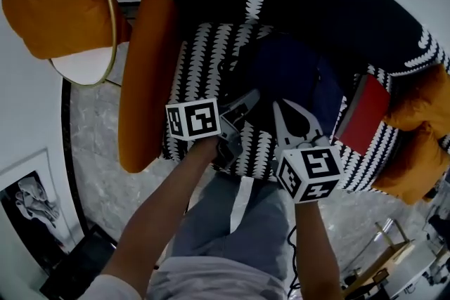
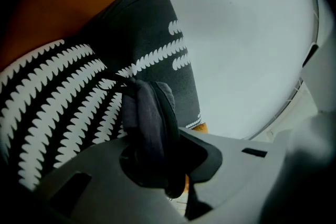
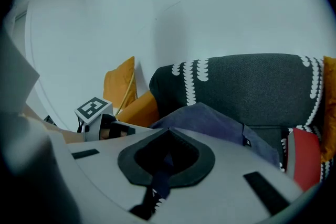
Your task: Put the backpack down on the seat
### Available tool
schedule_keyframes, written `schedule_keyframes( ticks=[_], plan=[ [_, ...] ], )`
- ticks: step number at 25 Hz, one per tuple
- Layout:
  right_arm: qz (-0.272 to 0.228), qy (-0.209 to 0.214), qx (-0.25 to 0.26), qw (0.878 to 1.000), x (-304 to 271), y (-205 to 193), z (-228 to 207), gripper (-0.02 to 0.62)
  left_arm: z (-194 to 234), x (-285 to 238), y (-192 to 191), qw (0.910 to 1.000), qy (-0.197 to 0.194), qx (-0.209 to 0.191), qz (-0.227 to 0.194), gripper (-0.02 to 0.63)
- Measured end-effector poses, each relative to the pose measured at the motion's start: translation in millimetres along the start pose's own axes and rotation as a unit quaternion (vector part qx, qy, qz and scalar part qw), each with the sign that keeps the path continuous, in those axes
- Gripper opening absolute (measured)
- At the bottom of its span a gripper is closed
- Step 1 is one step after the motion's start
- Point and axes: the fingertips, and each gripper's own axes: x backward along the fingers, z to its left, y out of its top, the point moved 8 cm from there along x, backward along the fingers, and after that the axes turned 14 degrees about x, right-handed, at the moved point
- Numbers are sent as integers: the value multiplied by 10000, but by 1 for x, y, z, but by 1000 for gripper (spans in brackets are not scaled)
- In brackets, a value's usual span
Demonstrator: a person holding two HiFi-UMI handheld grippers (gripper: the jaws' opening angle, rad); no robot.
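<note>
Now we hold the navy backpack (image 1: 295,74) over the armchair's black-and-white seat (image 1: 200,74), beside its orange armrest (image 1: 148,67) — our left claw (image 2: 157,162) pinched shut on a bunched strap (image 2: 149,113), our right claw (image 3: 164,162) pinched on a thin strap (image 3: 159,182) — though whether it touches that seat we cannot tell.

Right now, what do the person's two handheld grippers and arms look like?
Both match: the left gripper and right gripper have light grey plastic bodies, black inner lining and a white cube with black square markers. Forearms are bare; a pale short sleeve shows on the left arm.
</note>
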Motion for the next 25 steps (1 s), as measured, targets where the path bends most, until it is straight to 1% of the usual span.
schedule_keyframes(
  ticks=[2,5,8,12,16,21,23,25],
  plan=[
    [55,29,43,10000,1,-12,-12,2,7,-15,-7,9999,137,-48,25,18],
    [87,104,-44,9999,-3,-39,-34,2,26,-41,-16,9990,419,-148,96,29],
    [143,256,-99,9995,-20,-56,-30,2,52,-38,-14,9964,801,-265,117,38],
    [300,392,197,9986,-33,-42,-3,2,62,-13,-6,9955,918,-250,-26,58],
    [328,530,269,9977,-47,-33,30,2,70,18,5,9921,1189,-403,-13,91],
    [392,713,387,9959,-63,-27,54,2,87,47,19,9832,1724,-561,-203,168],
    [414,772,429,9952,-67,-25,59,2,90,56,24,9793,1905,-610,-321,211],
    [422,818,454,9947,-66,-25,60,2,90,63,25,9751,2058,-696,-435,234]
  ],
)
